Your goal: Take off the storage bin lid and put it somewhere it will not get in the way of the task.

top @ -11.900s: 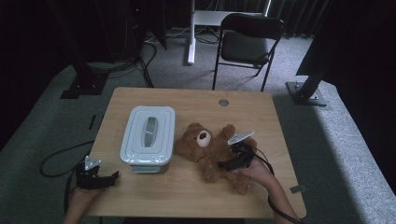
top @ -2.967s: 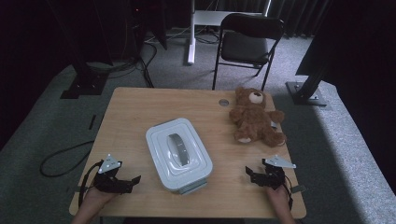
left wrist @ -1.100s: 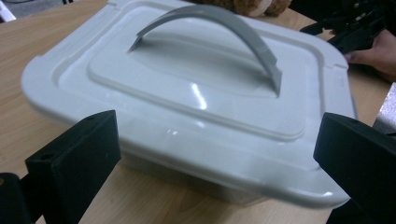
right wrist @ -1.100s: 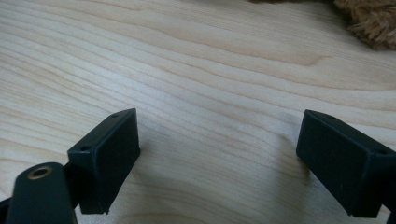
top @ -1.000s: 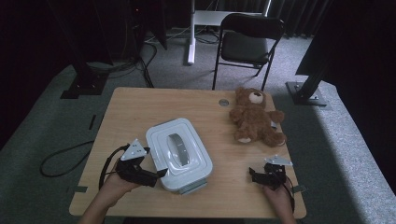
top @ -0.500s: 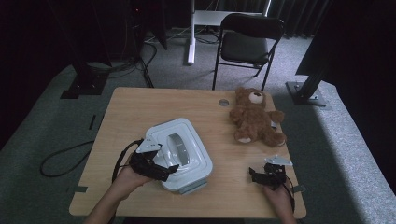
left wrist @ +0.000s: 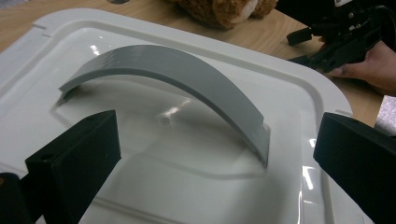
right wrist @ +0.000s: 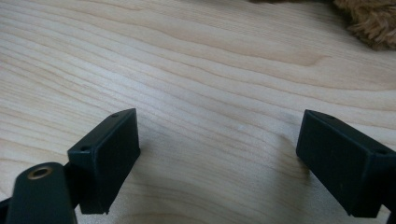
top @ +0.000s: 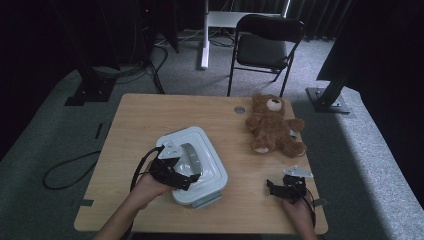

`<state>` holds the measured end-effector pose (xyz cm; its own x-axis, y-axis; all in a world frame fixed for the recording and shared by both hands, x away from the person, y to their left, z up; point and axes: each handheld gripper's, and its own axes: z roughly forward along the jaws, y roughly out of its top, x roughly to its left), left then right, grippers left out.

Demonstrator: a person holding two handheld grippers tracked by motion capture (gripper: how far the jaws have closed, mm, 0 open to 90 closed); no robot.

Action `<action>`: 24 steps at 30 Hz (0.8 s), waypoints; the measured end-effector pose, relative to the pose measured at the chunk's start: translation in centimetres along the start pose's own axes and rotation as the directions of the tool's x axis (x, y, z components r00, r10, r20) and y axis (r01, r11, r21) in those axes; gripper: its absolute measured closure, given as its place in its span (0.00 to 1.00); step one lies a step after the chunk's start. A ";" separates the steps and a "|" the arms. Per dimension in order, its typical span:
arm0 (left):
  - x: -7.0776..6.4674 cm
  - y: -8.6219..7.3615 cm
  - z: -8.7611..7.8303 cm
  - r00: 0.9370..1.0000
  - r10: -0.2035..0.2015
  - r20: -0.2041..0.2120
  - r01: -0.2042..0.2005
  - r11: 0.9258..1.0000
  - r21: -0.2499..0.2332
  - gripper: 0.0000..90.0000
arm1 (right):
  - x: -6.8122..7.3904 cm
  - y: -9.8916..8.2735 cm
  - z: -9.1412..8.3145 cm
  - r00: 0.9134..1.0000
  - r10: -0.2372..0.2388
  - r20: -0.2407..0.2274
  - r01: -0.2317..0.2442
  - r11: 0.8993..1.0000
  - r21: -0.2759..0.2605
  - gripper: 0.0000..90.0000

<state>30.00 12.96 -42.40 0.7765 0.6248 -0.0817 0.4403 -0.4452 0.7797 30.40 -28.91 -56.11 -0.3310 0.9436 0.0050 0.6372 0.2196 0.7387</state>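
Note:
A white lidded plastic box with a grey arched handle sits at the table's front middle. My left gripper hovers over its lid, open, jaws spread to either side of the handle without touching it. A brown teddy bear lies at the back right of the table. My right gripper rests low on the wood near the front right edge, open, with bare table between its jaws. The bear's fur shows at that view's top right corner.
A round cable hole is set in the table near its far edge. A black folding chair stands behind the table, and dark stand bases sit on the floor at both sides. A cable lies on the floor at left.
My left gripper has moved from the table's front left corner rightward onto the box lid and now straddles the handle. The right gripper has stayed put. Much earlier the bear lay beside the box.

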 end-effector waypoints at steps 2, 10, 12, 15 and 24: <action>0.0 0.1 0.2 1.000 0.000 0.000 0.000 1.000 -0.001 0.01 | 0.0 0.0 0.0 1.000 0.001 0.000 -0.001 1.000 0.000 0.14; -0.1 0.6 1.1 1.000 -0.009 -0.006 0.009 1.000 0.007 0.01 | 0.0 0.0 0.0 1.000 -0.001 0.000 0.001 1.000 0.000 0.14; -0.2 0.8 1.2 1.000 -0.009 -0.013 0.009 1.000 0.009 0.02 | 0.0 0.0 0.0 1.000 -0.001 0.000 0.001 1.000 0.000 0.14; -0.2 1.0 1.3 1.000 -0.015 -0.021 0.015 1.000 0.007 0.02 | 0.0 0.0 0.0 1.000 0.000 0.000 0.000 1.000 0.000 0.14; 0.0 1.3 1.6 0.999 -0.045 -0.031 0.044 0.999 -0.007 0.17 | 0.0 0.0 0.0 1.000 0.001 0.000 -0.001 1.000 0.000 0.14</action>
<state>31.29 11.42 -42.41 0.7419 0.6634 -0.0975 0.4712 -0.4124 0.7796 30.39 -28.89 -56.11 -0.3305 0.9438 0.0057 0.6375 0.2187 0.7388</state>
